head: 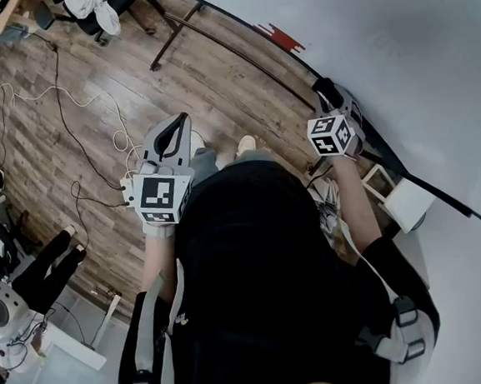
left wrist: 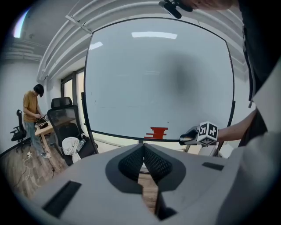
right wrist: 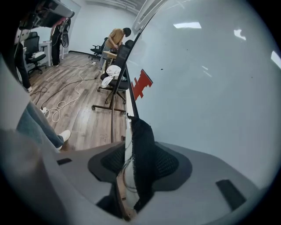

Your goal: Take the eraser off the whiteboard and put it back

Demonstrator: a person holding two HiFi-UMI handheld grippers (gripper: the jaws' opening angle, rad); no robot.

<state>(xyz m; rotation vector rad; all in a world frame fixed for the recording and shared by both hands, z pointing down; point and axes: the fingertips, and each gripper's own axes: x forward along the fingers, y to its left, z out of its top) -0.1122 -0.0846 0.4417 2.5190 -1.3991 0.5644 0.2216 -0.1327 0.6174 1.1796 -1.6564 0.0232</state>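
The right gripper (right wrist: 137, 151) is clamping the eraser (right wrist: 142, 145) between its jaws, dark felt facing the whiteboard (right wrist: 210, 88), near its lower edge. The left gripper (left wrist: 144, 150), jaws closed and empty, is pointing at the whiteboard, where a red mark (right wrist: 141, 83) is showing farther along.

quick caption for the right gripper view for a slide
Right gripper shut on a black felt eraser with pale backing, close beside the large white whiteboard.
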